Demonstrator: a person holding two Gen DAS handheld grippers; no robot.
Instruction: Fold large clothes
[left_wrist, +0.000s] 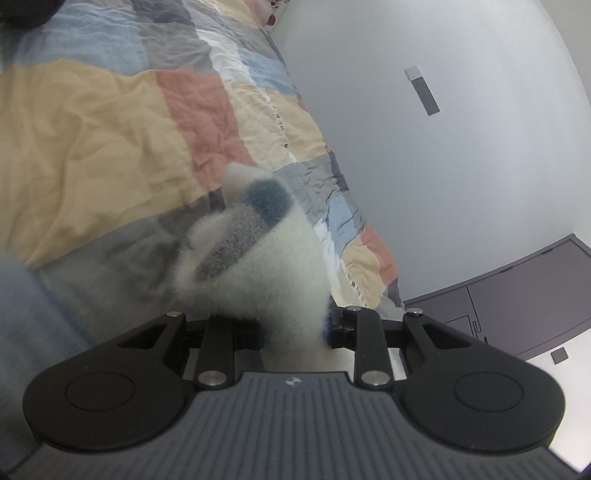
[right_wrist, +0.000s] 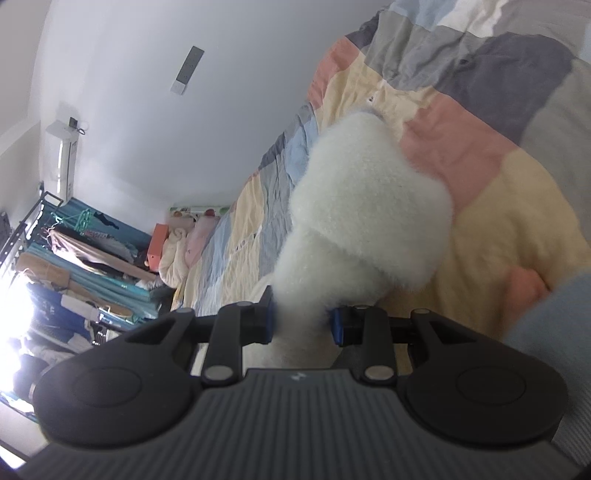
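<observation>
A fluffy white garment with blue-grey patches (left_wrist: 258, 254) is bunched in front of my left gripper (left_wrist: 295, 328), which is shut on a fold of it. In the right wrist view the same white fleece (right_wrist: 365, 214) bulges out of my right gripper (right_wrist: 303, 325), which is shut on it. Both grippers hold the garment up above a bed. The fleece hides most of each gripper's fingers; only blue pad edges (right_wrist: 338, 326) show. The rest of the garment is out of view.
A patchwork quilt in yellow, pink, blue and grey (left_wrist: 110, 122) covers the bed below. A white wall (left_wrist: 443, 147) runs along the bed. A dark cabinet (left_wrist: 517, 306) stands by it. A cluttered clothes rack (right_wrist: 74, 266) and soft toys (right_wrist: 184, 243) sit at the far end.
</observation>
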